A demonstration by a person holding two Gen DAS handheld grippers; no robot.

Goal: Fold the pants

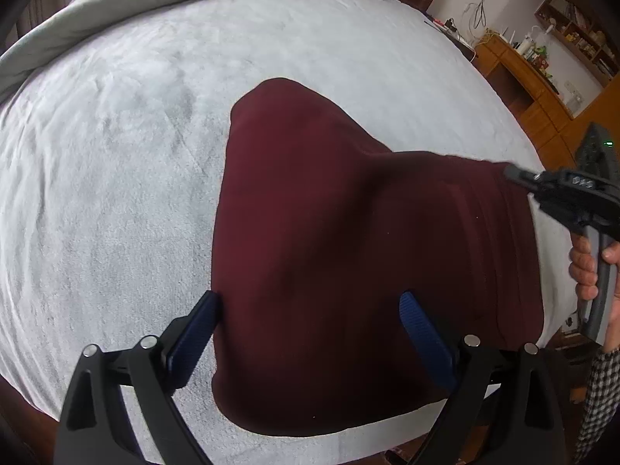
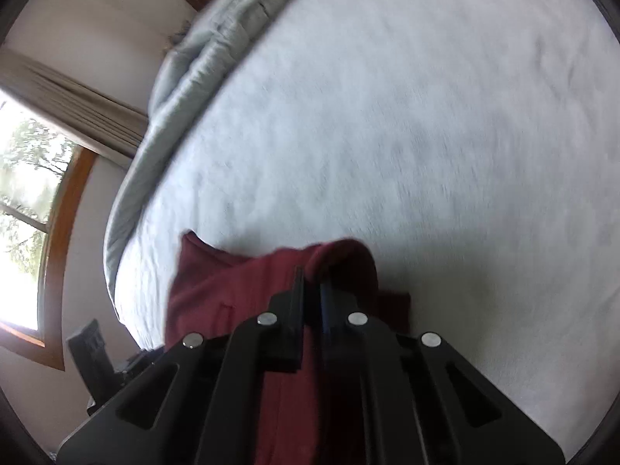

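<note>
Pants (image 1: 348,252) on white bedspread (image 1: 116,193); right hand-held gripper (image 2: 312,283) pinching them, left hand-held gripper (image 1: 310,310) spread.

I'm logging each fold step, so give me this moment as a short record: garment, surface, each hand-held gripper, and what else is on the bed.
garment: dark red pants, partly folded, one edge lifted
surface: pale grey bed cover
left hand-held gripper: open, fingers astride the pants' near part
right hand-held gripper: shut on a fold of the pants
also on bed: grey-green quilt bunched at the far edge
</note>
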